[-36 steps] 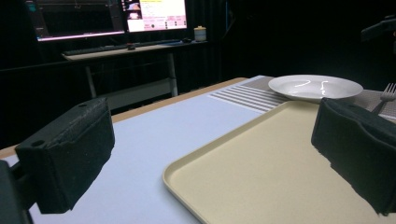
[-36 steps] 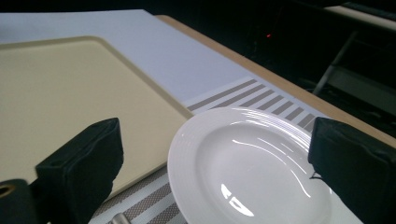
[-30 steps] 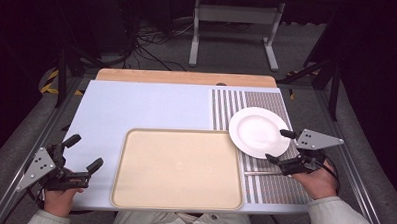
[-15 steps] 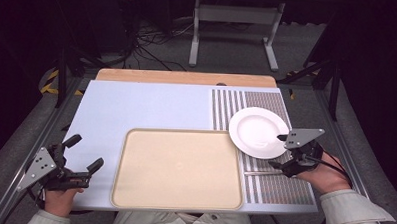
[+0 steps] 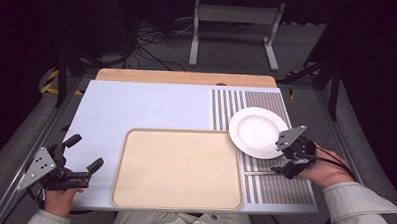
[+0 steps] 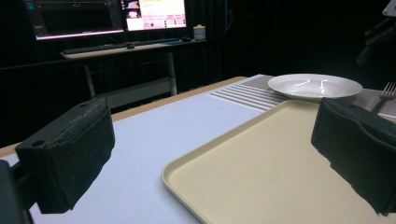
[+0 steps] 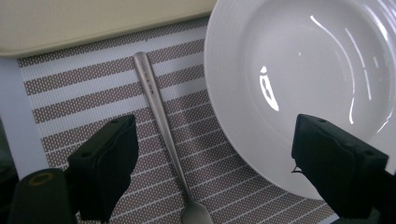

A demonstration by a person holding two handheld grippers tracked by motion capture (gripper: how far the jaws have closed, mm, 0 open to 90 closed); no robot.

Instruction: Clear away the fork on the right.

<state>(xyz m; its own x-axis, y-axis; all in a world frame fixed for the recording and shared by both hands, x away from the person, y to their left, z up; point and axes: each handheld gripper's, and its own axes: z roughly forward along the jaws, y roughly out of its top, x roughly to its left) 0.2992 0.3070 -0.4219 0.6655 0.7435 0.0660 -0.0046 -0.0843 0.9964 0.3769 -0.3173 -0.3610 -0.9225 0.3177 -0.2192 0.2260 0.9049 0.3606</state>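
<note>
A white plate (image 5: 257,131) sits on a striped placemat (image 5: 284,187) at the right of the table. A metal fork (image 5: 259,172) lies on the mat just nearer than the plate. My right gripper (image 5: 283,159) hovers open over the plate's near right rim and the fork. In the right gripper view the fork's handle (image 7: 156,109) runs between the spread jaws of the right gripper (image 7: 215,135), untouched, with the plate (image 7: 299,79) to its right. My left gripper (image 5: 86,151) rests open and holds nothing at the table's near left corner, beside a beige tray (image 5: 178,191).
The left gripper (image 6: 210,135) looks across the beige tray (image 6: 261,163) to the plate (image 6: 315,86) and the fork's tines (image 6: 386,92). Pale blue tabletop (image 5: 146,107) stretches behind the tray. A desk with monitors (image 6: 107,18) stands beyond the table.
My right gripper has shifted a little left and toward the near edge, from the plate's right rim to above the fork. The left gripper has not moved.
</note>
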